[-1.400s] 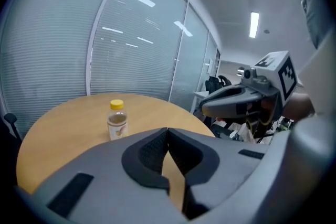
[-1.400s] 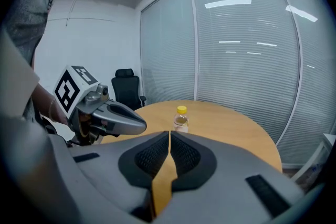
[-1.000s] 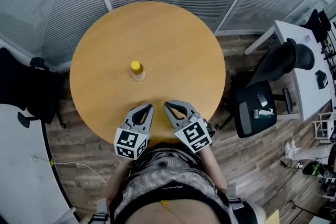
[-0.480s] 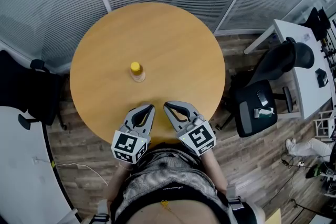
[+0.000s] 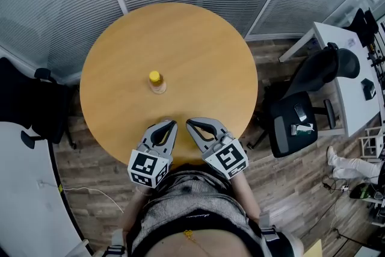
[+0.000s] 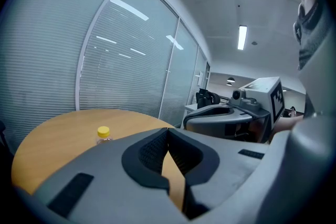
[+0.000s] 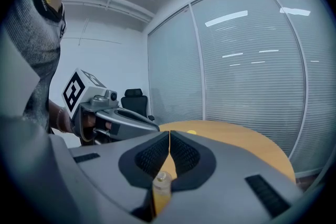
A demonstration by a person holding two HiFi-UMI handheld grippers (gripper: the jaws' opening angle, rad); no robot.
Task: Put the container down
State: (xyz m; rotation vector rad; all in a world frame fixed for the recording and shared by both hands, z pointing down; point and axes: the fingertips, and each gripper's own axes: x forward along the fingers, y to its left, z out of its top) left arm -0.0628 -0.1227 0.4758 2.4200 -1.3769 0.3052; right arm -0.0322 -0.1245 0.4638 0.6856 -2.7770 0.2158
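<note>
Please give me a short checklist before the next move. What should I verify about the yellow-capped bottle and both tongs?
1. Bottle stands upright on the table: ok.
2. Left tongs are shut with nothing between them: ok.
3. Right tongs are shut with nothing between them: ok.
4. Both tongs are apart from the bottle, near the table's near edge: ok.
5. Yellow cap is screwed tight: cannot tell.
</note>
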